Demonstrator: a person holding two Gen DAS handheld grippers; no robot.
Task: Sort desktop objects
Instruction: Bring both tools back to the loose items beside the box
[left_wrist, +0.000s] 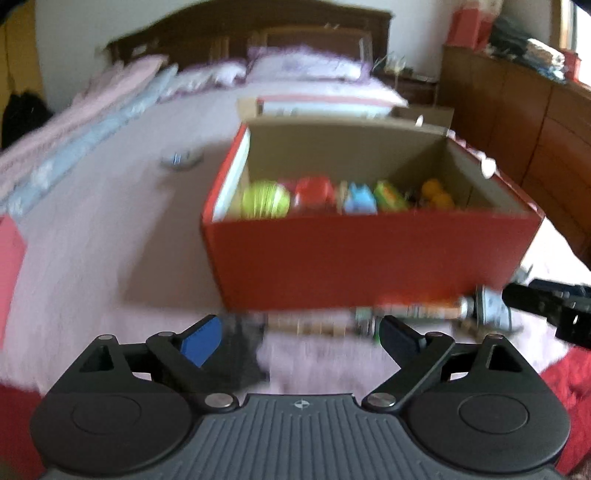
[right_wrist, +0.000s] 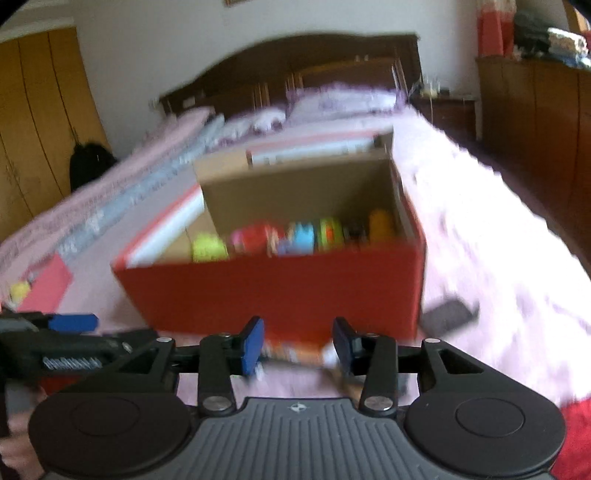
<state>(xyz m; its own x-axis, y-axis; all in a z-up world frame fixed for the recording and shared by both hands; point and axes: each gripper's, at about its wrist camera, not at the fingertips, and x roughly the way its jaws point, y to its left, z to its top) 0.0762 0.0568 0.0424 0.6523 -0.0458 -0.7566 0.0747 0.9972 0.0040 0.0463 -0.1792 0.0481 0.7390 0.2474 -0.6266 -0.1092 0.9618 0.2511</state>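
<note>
Right wrist view: the tube (right_wrist: 295, 353) was seen lying crosswise just ahead of the parted right gripper (right_wrist: 298, 345), nearer than the released left gripper (left_wrist: 300, 334), below the red box (right_wrist: 280, 291).

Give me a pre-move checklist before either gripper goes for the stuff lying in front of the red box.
1. Left gripper open, nothing between its fingers: ok.
2. Right gripper open, nothing between its fingers: ok.
3. Target identified: cannot tell. Long objects lie on the bed cover at the red box's near wall, too blurred to name.
4. Box open on top, toys along the far side, room left: ok.
5. Images sharp enough to aim: not ok, both views are motion-blurred.
6. Grippers apart: ok, though the right gripper shows close at the left view's right edge.
</note>
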